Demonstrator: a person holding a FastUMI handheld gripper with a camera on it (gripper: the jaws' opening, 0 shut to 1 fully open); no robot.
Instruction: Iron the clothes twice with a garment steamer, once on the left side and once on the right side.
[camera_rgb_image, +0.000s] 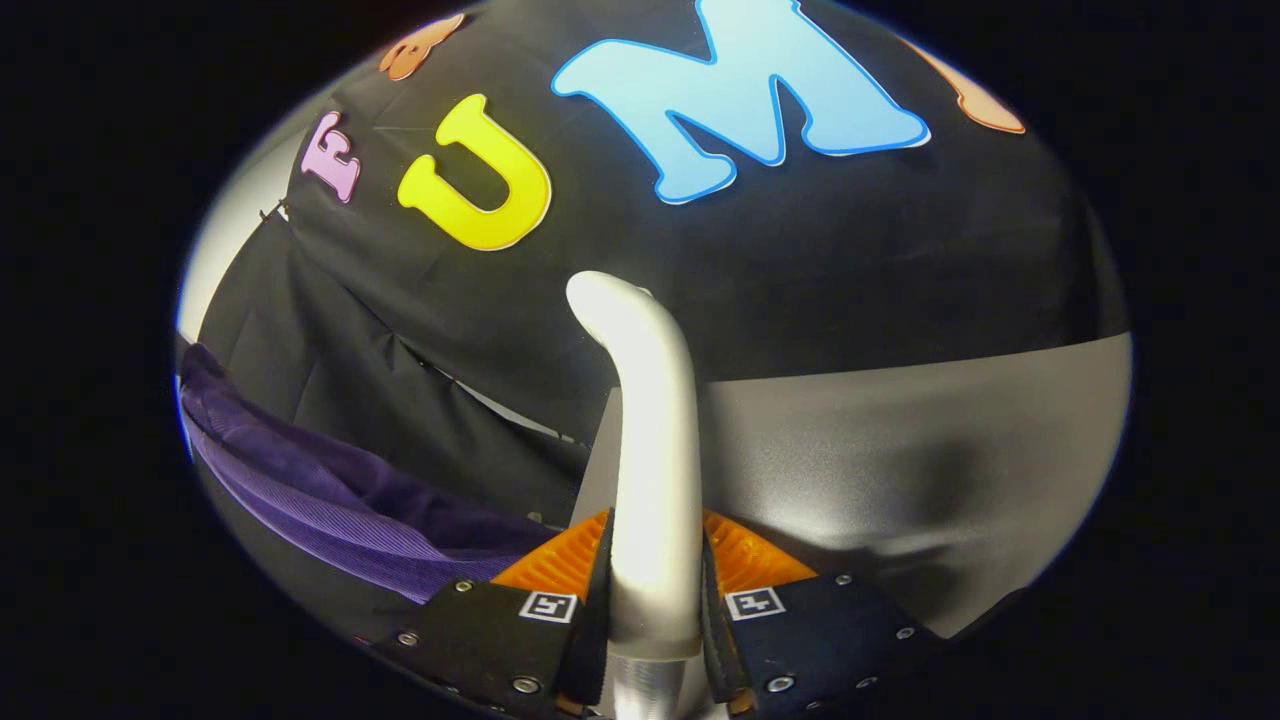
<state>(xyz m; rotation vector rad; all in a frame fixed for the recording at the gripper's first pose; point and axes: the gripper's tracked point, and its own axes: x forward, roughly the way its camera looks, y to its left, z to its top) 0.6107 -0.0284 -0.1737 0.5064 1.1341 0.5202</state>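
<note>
So the surface (900, 440) here is a plain grey top, kind of matte with a soft sheen, and it runs out beyond the tool's fingers to where the black cloth wall drops down behind it. Off to the left of the fingers there's a purple ribbed garment (330, 500) spread over that side, bunched into loose folds. Can't tell whether it's lying flat on the grey top or draped over something.

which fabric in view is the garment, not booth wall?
The purple ribbed garment, off to the side of the gripper, whose fingers are shut on the steamer handle. The black cloth beyond is the wall.
</note>
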